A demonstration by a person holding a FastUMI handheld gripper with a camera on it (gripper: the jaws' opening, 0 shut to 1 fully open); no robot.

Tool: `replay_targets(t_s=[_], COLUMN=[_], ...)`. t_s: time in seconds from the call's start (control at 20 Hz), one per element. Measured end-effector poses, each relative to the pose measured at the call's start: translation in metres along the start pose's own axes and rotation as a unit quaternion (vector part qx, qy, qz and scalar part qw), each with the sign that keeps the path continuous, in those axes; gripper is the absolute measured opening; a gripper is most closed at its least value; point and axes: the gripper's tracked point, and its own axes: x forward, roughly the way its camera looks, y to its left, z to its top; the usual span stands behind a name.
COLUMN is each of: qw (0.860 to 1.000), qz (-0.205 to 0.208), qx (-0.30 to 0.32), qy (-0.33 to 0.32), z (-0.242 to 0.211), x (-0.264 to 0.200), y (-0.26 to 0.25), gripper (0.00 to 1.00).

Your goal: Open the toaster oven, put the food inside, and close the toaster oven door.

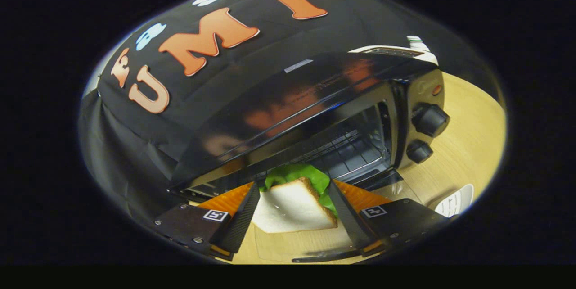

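Note:
A sandwich [294, 205] of white bread with green lettuce sits between my two fingers, and both dark fingers [243, 217] press on its sides. My gripper [294, 185] is shut on it and holds it just in front of the black toaster oven [315, 100]. The oven's glass door [288, 244] hangs open and lies flat below the sandwich. Beyond the sandwich the oven's cavity shows its wire rack [346, 145]. Two black knobs [429, 120] sit on the oven's right panel. The whole view is tilted.
The oven stands on a light wooden table [468, 145]. A white slotted object [456, 201] lies on the table to the right of my fingers. Another white appliance [396, 51] stands behind the oven. Black cloth closes the booth to the left and behind.

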Motion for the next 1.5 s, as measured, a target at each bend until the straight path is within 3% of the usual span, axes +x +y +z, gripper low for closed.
replay_targets(t_s=[0.25, 0.5, 0.7, 1.05, 1.5], qw=[0.996, 0.989, 0.973, 0.961, 0.939], qz=[0.008, 0.013, 0.017, 0.025, -0.022], qx=[-0.067, -0.133, -0.21, -0.223, -0.261], qy=[0.062, 0.057, 0.091, 0.161, 0.222], z=[-0.033, -0.037, -0.066, -0.125, -0.178], x=[-0.007, -0.033, -0.077, -0.134, -0.108], y=[-0.018, -0.027, -0.041, -0.059, -0.086], gripper=[0.91, 0.93, 0.95, 0.94, 0.94])
